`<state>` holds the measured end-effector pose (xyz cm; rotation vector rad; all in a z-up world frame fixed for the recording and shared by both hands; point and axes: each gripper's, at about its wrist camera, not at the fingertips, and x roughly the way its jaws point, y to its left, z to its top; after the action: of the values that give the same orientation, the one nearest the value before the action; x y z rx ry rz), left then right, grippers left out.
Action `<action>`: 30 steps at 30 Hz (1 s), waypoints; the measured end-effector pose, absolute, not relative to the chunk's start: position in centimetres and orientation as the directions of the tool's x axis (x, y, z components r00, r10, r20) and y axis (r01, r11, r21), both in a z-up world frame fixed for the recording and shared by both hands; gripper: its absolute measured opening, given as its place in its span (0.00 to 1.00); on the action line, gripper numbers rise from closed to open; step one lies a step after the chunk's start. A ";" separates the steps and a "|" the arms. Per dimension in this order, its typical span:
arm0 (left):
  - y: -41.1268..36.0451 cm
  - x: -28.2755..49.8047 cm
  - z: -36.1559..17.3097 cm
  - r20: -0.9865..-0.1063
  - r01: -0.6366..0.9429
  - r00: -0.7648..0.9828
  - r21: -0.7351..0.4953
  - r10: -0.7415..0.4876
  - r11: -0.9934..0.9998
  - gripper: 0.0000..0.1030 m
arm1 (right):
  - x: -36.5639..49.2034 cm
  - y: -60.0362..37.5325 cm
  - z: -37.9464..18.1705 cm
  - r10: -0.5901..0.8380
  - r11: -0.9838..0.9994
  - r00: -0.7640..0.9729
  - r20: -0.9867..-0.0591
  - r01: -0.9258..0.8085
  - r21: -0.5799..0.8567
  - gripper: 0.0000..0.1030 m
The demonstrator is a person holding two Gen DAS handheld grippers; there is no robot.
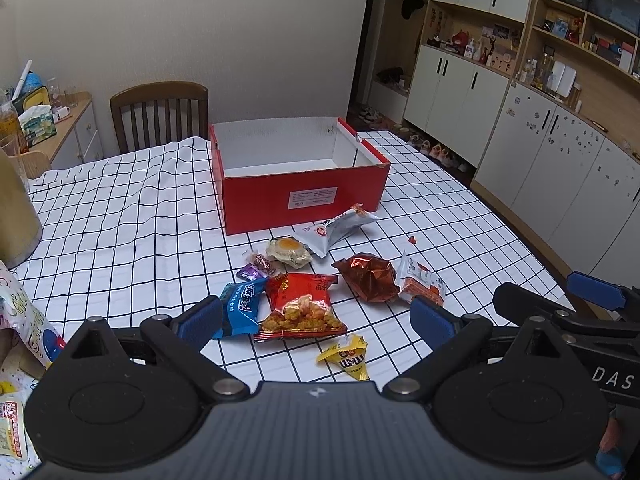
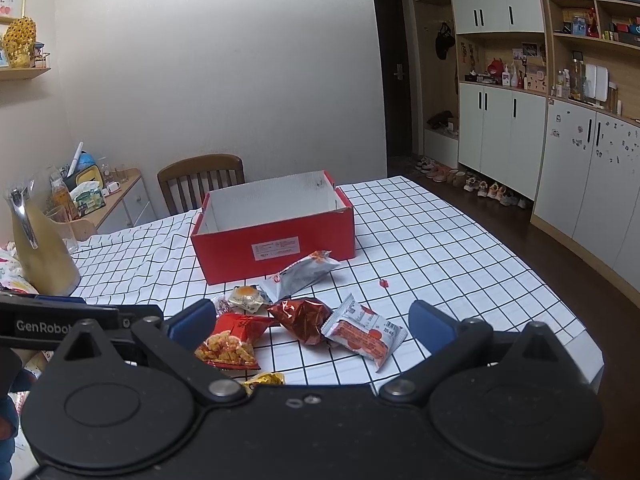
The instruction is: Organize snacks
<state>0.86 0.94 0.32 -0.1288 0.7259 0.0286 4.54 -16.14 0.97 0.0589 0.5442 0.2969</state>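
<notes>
The red box (image 1: 304,196) stands open and empty on the checked tablecloth (image 1: 120,220), beyond the snacks and well apart from both grippers. The snacks lie loose in a cluster between the box and the grippers, none yet inside.

The silver packet (image 1: 340,230) lies nearest the box, its long axis slanting toward the right corner. The red packet of fried pieces (image 1: 302,308) lies directly ahead of the left gripper (image 1: 316,318), its long axis running away toward the box. The crumpled foil packet (image 2: 302,318) and the white-and-orange packet (image 2: 366,334) lie ahead of the right gripper (image 2: 312,328). The small yellow packet (image 1: 348,356) lies closest to the left gripper.

Both grippers stand wide apart, holding nothing, above the near table edge.

Assessment: the left is nearer the red and yellow packets, the right nearer the white-and-orange one; each pick calls for a forward, downward reach.
</notes>
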 end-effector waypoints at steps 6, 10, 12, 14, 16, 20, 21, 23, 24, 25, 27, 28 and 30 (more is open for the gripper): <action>1.0 0.9 0.4 -0.663 -0.068 0.748 -0.112 -0.024 0.991 0.98 | 4.7 -16.1 1.0 0.302 0.953 0.807 -0.507 -0.265 0.147 1.00; 0.8 0.9 0.6 -0.659 -0.065 0.752 -0.106 -0.021 0.992 0.98 | 4.8 -16.3 1.0 0.306 0.952 0.808 -0.504 -0.267 0.150 1.00; 0.8 0.9 0.6 -0.659 -0.065 0.752 -0.107 -0.022 0.992 0.98 | 4.7 -16.4 1.0 0.305 0.952 0.810 -0.501 -0.267 0.149 1.00; 0.8 1.0 0.7 -0.659 -0.067 0.751 -0.108 -0.021 0.992 0.98 | 4.7 -16.3 1.1 0.307 0.951 0.810 -0.499 -0.270 0.147 1.00; 0.9 1.0 0.7 -0.659 -0.068 0.752 -0.108 -0.020 0.992 0.98 | 4.7 -16.1 1.2 0.306 0.952 0.812 -0.496 -0.272 0.142 1.00; 1.0 1.0 0.8 -0.656 -0.072 0.755 -0.107 -0.016 0.992 0.98 | 4.7 -16.0 1.3 0.305 0.952 0.817 -0.489 -0.274 0.134 1.00; 1.1 1.0 0.8 -0.655 -0.072 0.755 -0.107 -0.016 0.992 0.98 | 4.7 -15.9 1.3 0.304 0.952 0.818 -0.488 -0.275 0.133 1.00; 1.1 1.0 0.8 -0.655 -0.071 0.755 -0.108 -0.017 0.992 0.98 | 4.6 -15.9 1.3 0.303 0.953 0.820 -0.486 -0.275 0.131 1.00; 1.1 1.0 0.8 -0.655 -0.071 0.756 -0.107 -0.017 0.992 0.98 | 4.6 -15.9 1.3 0.303 0.952 0.820 -0.485 -0.275 0.131 1.00; 1.0 1.0 0.8 -0.654 -0.070 0.757 -0.106 -0.016 0.992 0.98 | 4.6 -15.9 1.4 0.304 0.952 0.820 -0.485 -0.275 0.132 1.00; 1.0 1.0 0.9 -0.651 -0.070 0.759 -0.105 -0.016 0.992 0.98 | 4.6 -15.9 1.4 0.302 0.953 0.822 -0.483 -0.274 0.129 1.00; 1.0 1.0 1.0 -0.650 -0.069 0.760 -0.105 -0.016 0.992 0.98 | 4.6 -15.8 1.4 0.301 0.953 0.823 -0.482 -0.274 0.129 1.00; 1.0 1.0 1.1 -0.649 -0.068 0.761 -0.101 -0.014 0.993 0.98 | 4.6 -15.8 1.5 0.300 0.954 0.825 -0.479 -0.273 0.126 1.00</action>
<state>1.04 1.02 1.08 -0.1211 0.7057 0.0291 4.61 -15.78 1.49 0.0528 0.5171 0.3046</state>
